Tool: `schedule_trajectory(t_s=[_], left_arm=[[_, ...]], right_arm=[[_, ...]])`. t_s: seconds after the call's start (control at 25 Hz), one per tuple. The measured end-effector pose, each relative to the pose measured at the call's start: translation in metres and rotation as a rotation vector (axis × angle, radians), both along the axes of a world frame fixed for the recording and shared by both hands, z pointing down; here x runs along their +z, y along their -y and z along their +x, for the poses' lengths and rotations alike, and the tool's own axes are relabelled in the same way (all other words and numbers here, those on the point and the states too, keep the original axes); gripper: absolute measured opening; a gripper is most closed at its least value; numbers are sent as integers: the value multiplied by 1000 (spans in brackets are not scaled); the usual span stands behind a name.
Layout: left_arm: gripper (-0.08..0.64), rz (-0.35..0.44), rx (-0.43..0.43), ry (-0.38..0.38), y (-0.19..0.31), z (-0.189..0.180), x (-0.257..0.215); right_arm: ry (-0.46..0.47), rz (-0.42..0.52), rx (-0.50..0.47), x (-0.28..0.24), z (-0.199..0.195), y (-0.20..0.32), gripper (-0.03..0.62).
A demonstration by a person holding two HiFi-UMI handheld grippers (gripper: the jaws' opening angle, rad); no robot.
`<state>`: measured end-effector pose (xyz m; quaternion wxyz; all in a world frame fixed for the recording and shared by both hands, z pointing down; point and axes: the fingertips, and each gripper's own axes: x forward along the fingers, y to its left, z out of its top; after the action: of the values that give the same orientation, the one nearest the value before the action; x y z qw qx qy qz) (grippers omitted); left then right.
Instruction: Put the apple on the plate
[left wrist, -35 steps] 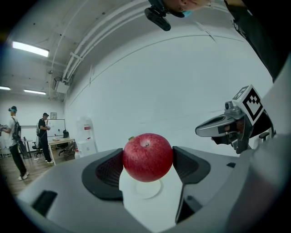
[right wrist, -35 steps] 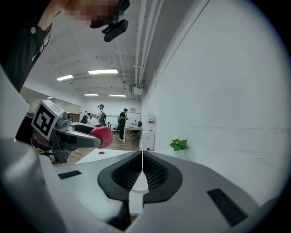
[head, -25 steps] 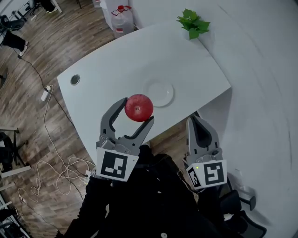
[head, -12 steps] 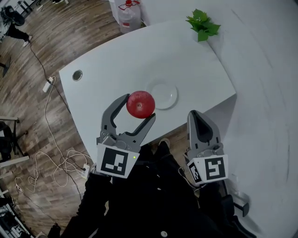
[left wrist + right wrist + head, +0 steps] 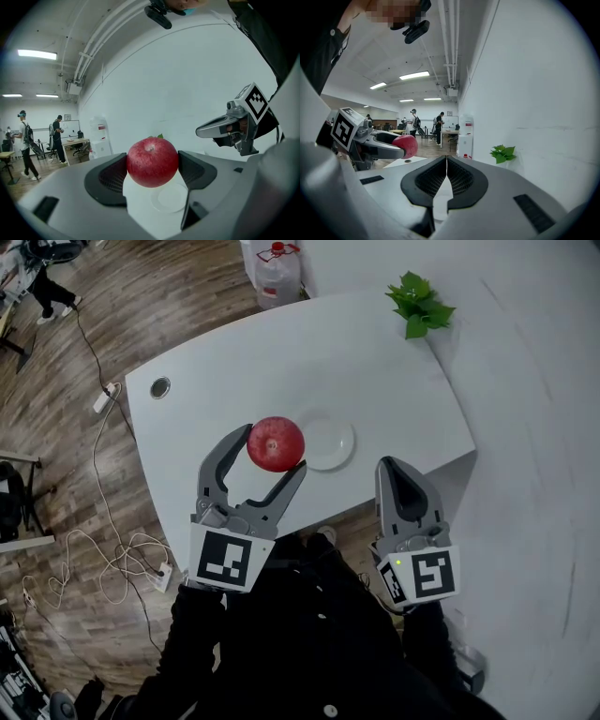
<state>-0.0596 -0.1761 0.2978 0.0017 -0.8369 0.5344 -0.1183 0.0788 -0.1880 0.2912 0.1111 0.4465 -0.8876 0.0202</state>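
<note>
Your left gripper (image 5: 272, 450) grasped the apple (image 5: 152, 161) between both jaws, in the air over the white table (image 5: 234, 371). The apple was round and deep red with fine pale speckles, its stem hollow turned upward. In the head view it covered the left rim of the plate (image 5: 332, 444). Only the right gripper view showed that your right gripper (image 5: 446, 174) was clenched on nothing.
</note>
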Motion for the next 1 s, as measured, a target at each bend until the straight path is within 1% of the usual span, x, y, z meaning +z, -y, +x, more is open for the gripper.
schedule_trajectory(t_s=[0.2, 0.32, 0.48, 0.6, 0.8, 0.92, 1.0], left_arm=[[354, -12, -2, -10, 6, 9, 4], [354, -15, 10, -1, 11, 17, 8], [354, -26, 36, -9, 13, 27, 12], [354, -28, 52, 3, 17, 32, 17], [354, 2, 154, 52, 25, 51, 29], [354, -14, 182, 32, 32, 62, 38], [354, -21, 202, 35, 36, 68, 46]], right_arm=[[-5, -2, -1, 0, 10, 5, 41], [-9, -6, 7, 2, 17, 7, 41], [-12, -23, 53, 6, 34, 5, 41], [-20, -25, 84, 7, 46, 3, 41], [-47, -26, 139, 10, 67, 1, 41], [-62, -34, 168, 13, 78, -1, 41], [-67, -44, 186, 17, 84, -5, 41]])
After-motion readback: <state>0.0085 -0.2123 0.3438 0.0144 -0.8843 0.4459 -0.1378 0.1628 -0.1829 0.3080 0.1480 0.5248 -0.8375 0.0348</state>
